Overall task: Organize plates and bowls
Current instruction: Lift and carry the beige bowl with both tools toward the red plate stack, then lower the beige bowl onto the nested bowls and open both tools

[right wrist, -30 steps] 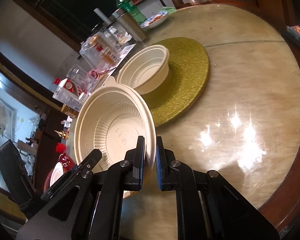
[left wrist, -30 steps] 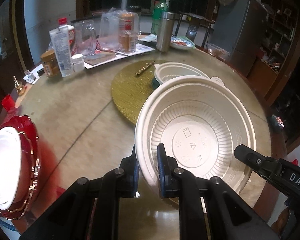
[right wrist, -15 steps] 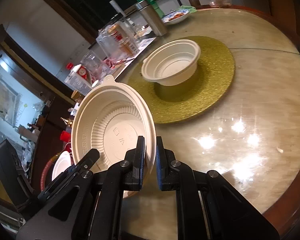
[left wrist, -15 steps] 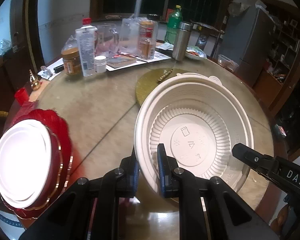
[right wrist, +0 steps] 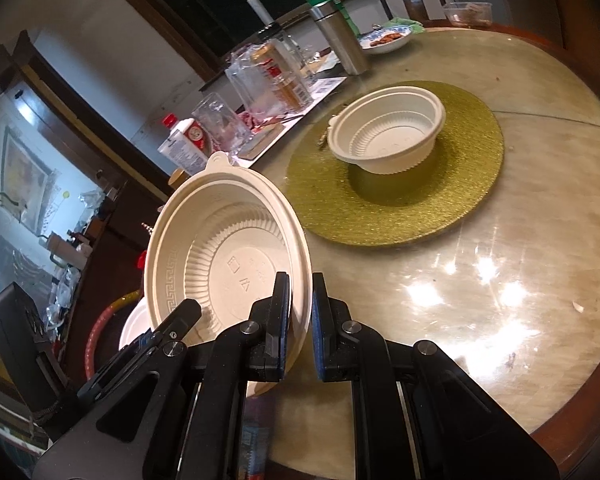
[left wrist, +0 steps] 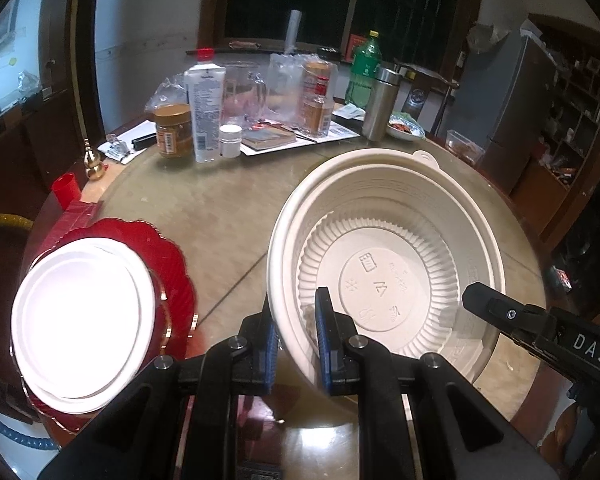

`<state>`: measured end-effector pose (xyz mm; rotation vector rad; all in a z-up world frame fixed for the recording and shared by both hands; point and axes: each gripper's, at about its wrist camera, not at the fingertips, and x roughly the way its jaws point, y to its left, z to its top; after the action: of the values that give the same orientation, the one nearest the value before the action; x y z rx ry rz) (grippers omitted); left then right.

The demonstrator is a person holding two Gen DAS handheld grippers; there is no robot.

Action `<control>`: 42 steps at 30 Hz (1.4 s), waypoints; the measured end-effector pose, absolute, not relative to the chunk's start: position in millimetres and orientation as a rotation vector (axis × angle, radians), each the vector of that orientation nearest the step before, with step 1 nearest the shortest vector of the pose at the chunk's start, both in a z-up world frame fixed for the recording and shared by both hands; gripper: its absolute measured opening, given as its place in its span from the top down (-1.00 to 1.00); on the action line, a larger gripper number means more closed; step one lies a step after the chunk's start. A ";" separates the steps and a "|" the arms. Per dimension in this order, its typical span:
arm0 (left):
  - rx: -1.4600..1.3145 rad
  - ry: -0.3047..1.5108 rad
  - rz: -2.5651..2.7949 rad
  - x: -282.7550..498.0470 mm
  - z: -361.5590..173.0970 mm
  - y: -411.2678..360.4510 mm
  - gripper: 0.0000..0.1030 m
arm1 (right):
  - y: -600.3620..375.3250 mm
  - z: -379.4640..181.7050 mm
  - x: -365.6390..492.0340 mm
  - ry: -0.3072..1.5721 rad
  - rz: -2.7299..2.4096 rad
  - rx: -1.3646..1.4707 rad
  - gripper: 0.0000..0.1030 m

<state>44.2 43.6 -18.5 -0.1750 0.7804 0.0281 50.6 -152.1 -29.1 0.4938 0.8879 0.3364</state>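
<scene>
Both grippers pinch opposite rims of one large cream bowl (left wrist: 384,276), held tilted above the round table (right wrist: 540,264): the left gripper (left wrist: 296,344) clamps its near-left rim, the right gripper (right wrist: 300,332) its right rim. A smaller cream bowl (right wrist: 386,132) rests on a gold placemat (right wrist: 460,184) farther back. A white plate (left wrist: 80,320) lies on a red plate (left wrist: 172,272) at left.

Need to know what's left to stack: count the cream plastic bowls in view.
2. The large bowl is clamped at its rim by the left gripper and right gripper; the small bowl sits on the gold mat.
</scene>
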 end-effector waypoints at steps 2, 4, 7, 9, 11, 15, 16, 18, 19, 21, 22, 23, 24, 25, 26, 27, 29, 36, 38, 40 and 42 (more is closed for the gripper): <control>-0.181 0.774 0.037 40.8 -16.6 49.2 0.69 | -147.2 -27.7 51.0 0.886 0.350 0.489 0.81; -0.183 0.766 0.049 36.8 -14.1 54.6 0.69 | -141.3 -26.4 50.8 0.883 0.368 0.485 0.81; -0.192 0.753 0.065 31.0 -9.9 63.4 0.69 | -132.3 -24.9 50.6 0.882 0.394 0.478 0.81; -0.197 0.742 0.077 27.1 -7.1 69.5 0.69 | -125.1 -23.4 51.0 0.881 0.410 0.473 0.81; -0.205 0.735 0.089 24.6 -5.3 74.7 0.69 | -117.0 -21.2 51.7 0.879 0.428 0.465 0.81; -0.217 0.730 0.119 20.3 -6.1 86.2 0.69 | -102.7 -17.6 51.6 0.876 0.455 0.446 0.81; -0.218 0.730 0.124 19.7 -6.5 88.5 0.69 | -99.3 -17.3 51.6 0.876 0.460 0.439 0.81; -0.225 0.727 0.136 17.5 -5.9 93.8 0.69 | -93.3 -17.2 52.2 0.880 0.474 0.436 0.81; -0.227 0.724 0.143 16.2 -4.8 97.2 0.69 | -89.2 -16.9 52.7 0.882 0.481 0.433 0.81; -0.229 0.715 0.160 13.6 -3.1 103.1 0.69 | -82.7 -16.1 53.7 0.883 0.494 0.428 0.81; -0.231 0.712 0.167 11.5 -2.8 106.5 0.69 | -79.1 -15.7 54.0 0.884 0.501 0.426 0.81; -0.233 0.710 0.175 10.2 -2.5 109.9 0.69 | -74.4 -15.4 54.6 0.887 0.510 0.423 0.81; -0.236 0.710 0.183 9.3 -2.5 113.4 0.69 | -70.5 -15.3 55.0 0.889 0.519 0.421 0.81; -0.238 0.708 0.195 7.3 -1.8 117.6 0.69 | -65.9 -15.3 55.5 0.891 0.528 0.419 0.81; -0.239 0.707 0.207 5.9 -1.8 121.9 0.69 | -60.5 -15.3 55.9 0.894 0.539 0.414 0.81; -0.241 0.707 0.218 4.6 -2.0 125.9 0.69 | -55.4 -15.4 56.4 0.896 0.547 0.410 0.81; -0.246 0.709 0.241 1.5 -2.3 134.9 0.69 | -44.1 -17.0 57.7 0.907 0.567 0.404 0.81; -0.272 0.702 0.316 -11.2 -3.5 165.4 0.70 | -1.6 -25.1 60.3 0.948 0.639 0.380 0.81; -0.278 0.701 0.333 -13.6 -4.1 172.6 0.70 | 7.5 -25.8 59.8 0.955 0.655 0.371 0.81; -0.285 0.701 0.346 -16.2 -4.2 177.8 0.70 | 15.9 -25.9 59.3 0.959 0.666 0.363 0.81; -0.286 0.699 0.357 -18.5 -4.6 181.9 0.70 | 23.4 -25.9 58.8 0.963 0.675 0.354 0.81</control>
<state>-18.5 181.9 -4.6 -0.2863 0.6989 0.3568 58.8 23.4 -25.9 0.3540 0.9630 0.6752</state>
